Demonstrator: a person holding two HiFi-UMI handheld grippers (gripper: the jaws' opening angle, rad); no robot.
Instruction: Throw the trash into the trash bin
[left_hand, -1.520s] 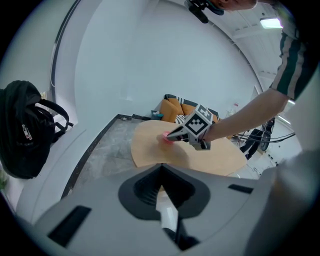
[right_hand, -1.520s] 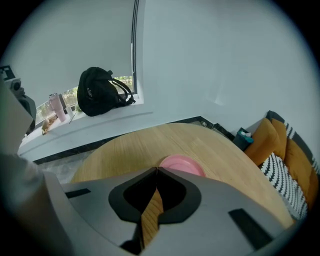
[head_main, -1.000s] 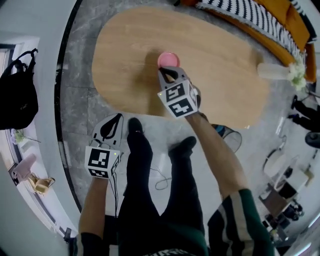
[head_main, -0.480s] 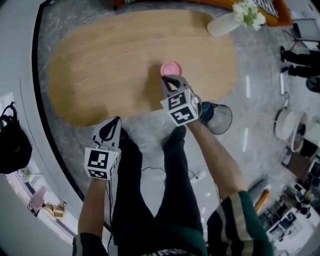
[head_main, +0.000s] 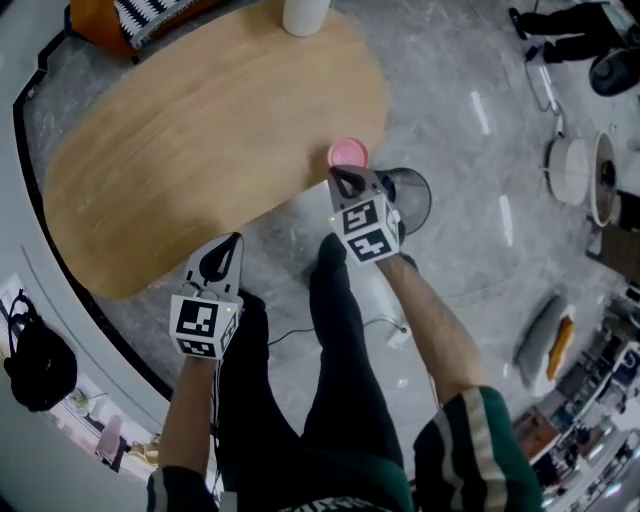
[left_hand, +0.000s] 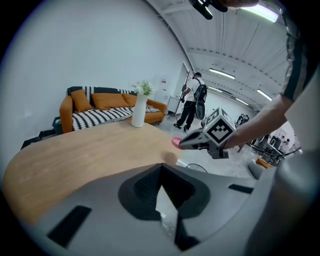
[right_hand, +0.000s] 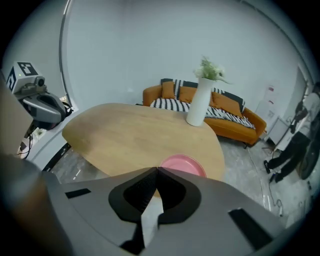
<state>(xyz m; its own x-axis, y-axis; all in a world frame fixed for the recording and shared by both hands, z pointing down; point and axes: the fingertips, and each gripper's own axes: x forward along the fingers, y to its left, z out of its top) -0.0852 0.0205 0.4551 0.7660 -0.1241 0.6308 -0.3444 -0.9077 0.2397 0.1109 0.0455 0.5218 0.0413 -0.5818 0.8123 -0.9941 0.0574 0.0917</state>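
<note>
Right gripper (head_main: 345, 176): jaws closed, tips pinching the rim of a pink plate (head_main: 347, 153). In its own view the two jaws meet at a point, with the plate showing flat and round just past them. In the left gripper view the plate juts from those tips, in the air past the table's end.

Plate position, head view: at the narrow end of the oval wooden table (head_main: 200, 120), overlapping its edge. The black wire trash bin (head_main: 418, 195) stands on the grey stone floor just beside the plate, partly covered by the right gripper's marker cube. I cannot tell how high the plate sits above the bin's rim.

Left gripper (head_main: 228, 241): jaws closed, nothing between them. It hangs over the floor near the table's long edge, well apart from the plate and bin.

I stand between the two grippers, black trousers and dark shoes close to the table edge.

Surroundings: a white vase (head_main: 305, 12) with flowers stands on the far end of the table. An orange sofa (right_hand: 235, 120) with striped cushions sits behind it. A black backpack (head_main: 40, 358) lies by the wall. A person (left_hand: 192, 102) stands in the background.
</note>
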